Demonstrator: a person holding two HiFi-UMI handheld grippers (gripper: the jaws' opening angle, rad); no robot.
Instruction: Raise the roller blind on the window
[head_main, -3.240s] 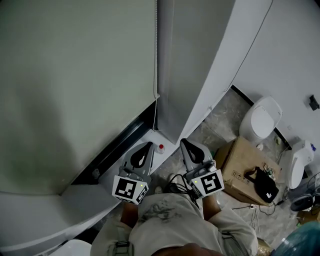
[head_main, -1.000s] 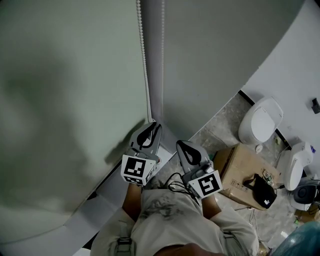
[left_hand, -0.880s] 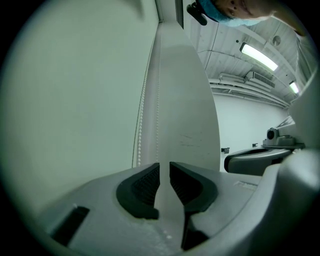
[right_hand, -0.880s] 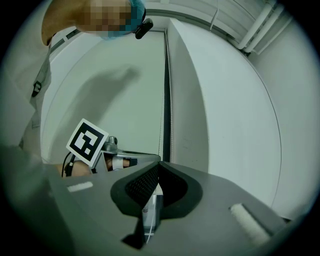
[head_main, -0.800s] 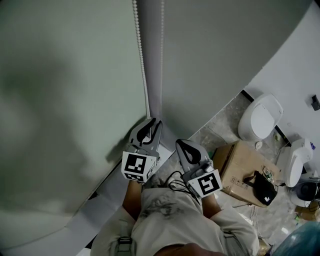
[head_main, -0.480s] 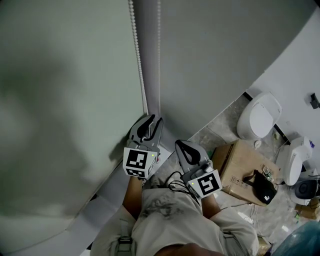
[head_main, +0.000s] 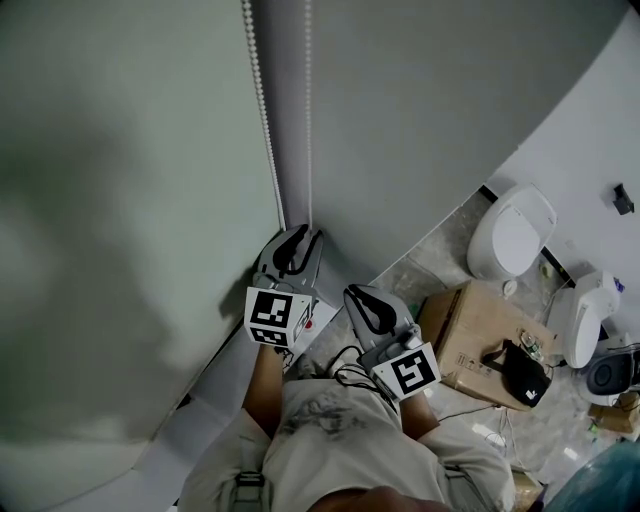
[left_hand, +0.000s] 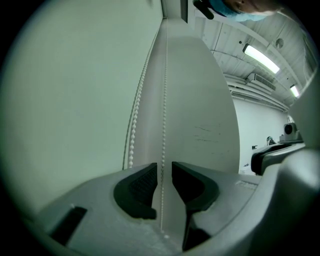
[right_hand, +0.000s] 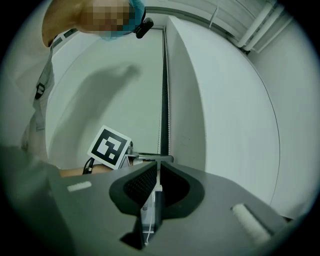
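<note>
The pale green roller blind (head_main: 130, 150) fills the left of the head view and hangs low over the window. Its white bead chain (head_main: 258, 100) drops in two strands along the blind's right edge. My left gripper (head_main: 300, 240) is at the chain's lower end. In the left gripper view one strand of the bead chain (left_hand: 165, 100) runs down between the jaws of that left gripper (left_hand: 164, 172); they have just been opening and do not press on it. My right gripper (head_main: 358, 295) sits lower right, away from the chain. Seen in its own view, the right gripper (right_hand: 157, 172) has its jaws almost together.
A white wall panel (head_main: 420, 120) stands right of the chain. On the floor to the right are a toilet (head_main: 510, 235), a cardboard box (head_main: 465, 335) with a black object on it, and loose cables (head_main: 345, 365). The person's legs are below.
The left gripper has risen from the sill to the chain's lower end. Over the last second it shifted slightly along the chain and its jaws widened. The right gripper has stayed put.
</note>
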